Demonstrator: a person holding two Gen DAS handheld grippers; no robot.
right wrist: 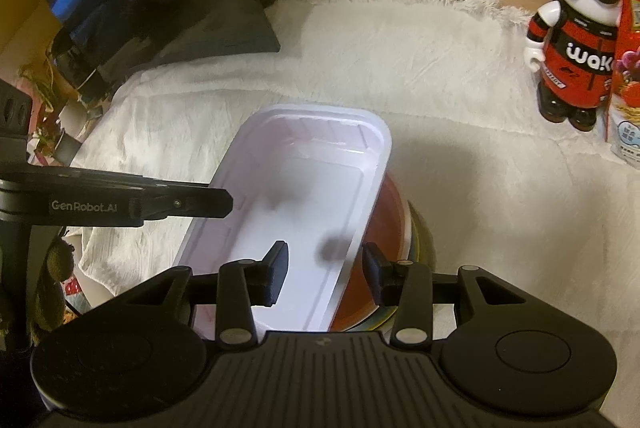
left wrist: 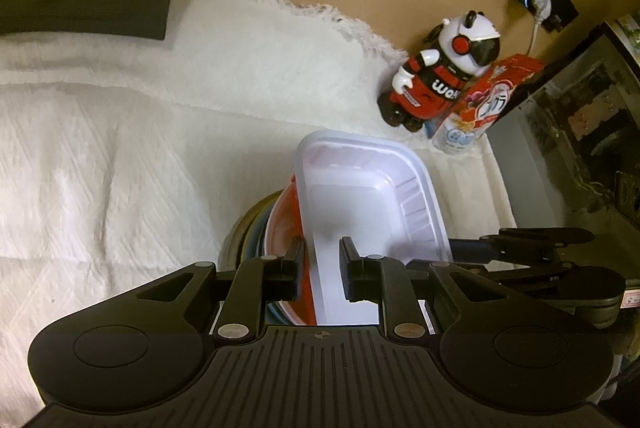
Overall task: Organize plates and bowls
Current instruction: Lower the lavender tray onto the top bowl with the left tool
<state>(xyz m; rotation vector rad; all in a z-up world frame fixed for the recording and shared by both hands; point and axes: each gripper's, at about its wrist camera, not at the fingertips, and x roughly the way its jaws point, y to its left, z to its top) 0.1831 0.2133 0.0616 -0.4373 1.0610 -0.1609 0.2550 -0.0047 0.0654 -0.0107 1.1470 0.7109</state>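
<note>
Both tools tip down over the white tray (left wrist: 360, 195). The left tool (left wrist: 322, 264) pinches the tray's wall at 6 o'clock, and the right tool (right wrist: 326, 270) pinches its other wall. The tray sits on the stacked bowls (right wrist: 390, 224) on the white cloth (left wrist: 120, 147).

Left wrist view sits just behind the left gripper (left wrist: 322, 268), looking steeply down and forward, very close over the white tray (left wrist: 360, 195). Right wrist view sits just behind the right gripper (right wrist: 326, 270), same steep downward tilt, equally close to the tray (right wrist: 304, 187). The left view has the tray's left rim nearest, the right view its right rim. Both share the tray, the stacked dishes (right wrist: 390, 228) under it, the white cloth (left wrist: 120, 147), the far toy figure (left wrist: 436, 75). Each view catches the other gripper at its edge.
</note>
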